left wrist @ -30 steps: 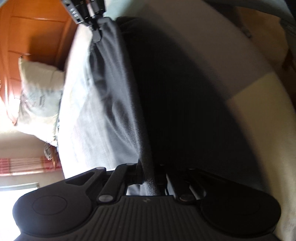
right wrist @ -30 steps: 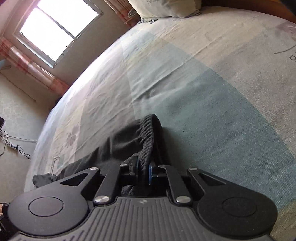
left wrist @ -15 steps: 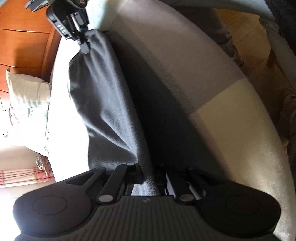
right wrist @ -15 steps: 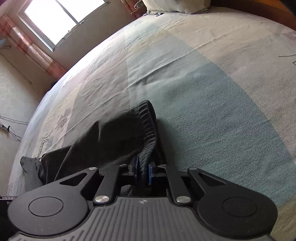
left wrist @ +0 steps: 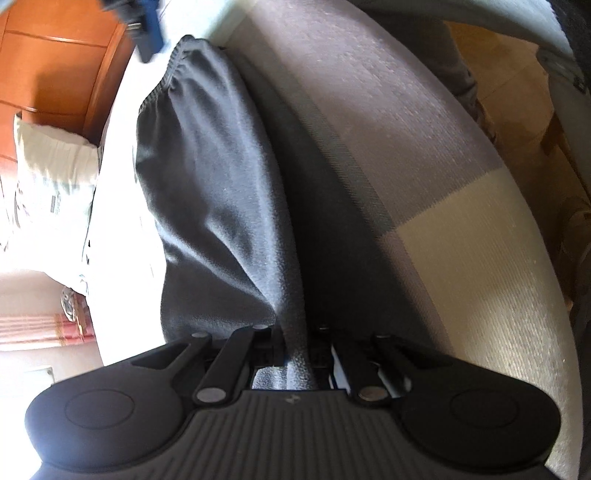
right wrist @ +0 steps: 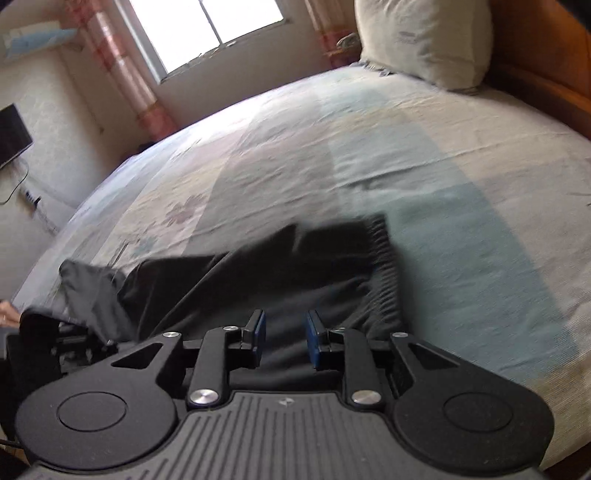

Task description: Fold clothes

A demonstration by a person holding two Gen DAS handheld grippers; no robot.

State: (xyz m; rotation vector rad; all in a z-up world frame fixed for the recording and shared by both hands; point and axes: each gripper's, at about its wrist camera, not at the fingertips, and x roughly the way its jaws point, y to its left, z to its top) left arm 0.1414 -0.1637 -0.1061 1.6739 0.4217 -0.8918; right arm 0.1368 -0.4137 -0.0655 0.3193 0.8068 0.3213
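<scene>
Dark grey trousers (right wrist: 295, 266) lie stretched across the bed, their ribbed waistband (right wrist: 384, 266) flat on the sheet. My right gripper (right wrist: 283, 332) hovers just above them with its jaws opening. The blue pads (right wrist: 258, 332) stand apart and press on nothing; the cloth only shows through the gap below. In the left wrist view the trousers (left wrist: 214, 203) run away from my left gripper (left wrist: 295, 354), which is shut on a fold at the leg end. The waistband (left wrist: 177, 74) lies at the far end, with a blurred blue pad of the right gripper (left wrist: 147, 33) beyond it.
The bed (right wrist: 369, 147) has a pale patchwork sheet. A pillow (right wrist: 424, 40) leans on the wooden headboard (right wrist: 535, 74). A window (right wrist: 207, 29) and a dark screen (right wrist: 11, 133) are on the far walls. The bed's edge and floor (left wrist: 517, 92) are to the left gripper's right.
My right gripper has let go of the waistband, opened, rolled and drawn back from it. The waistband has dropped flat on the sheet. The left gripper keeps its hold.
</scene>
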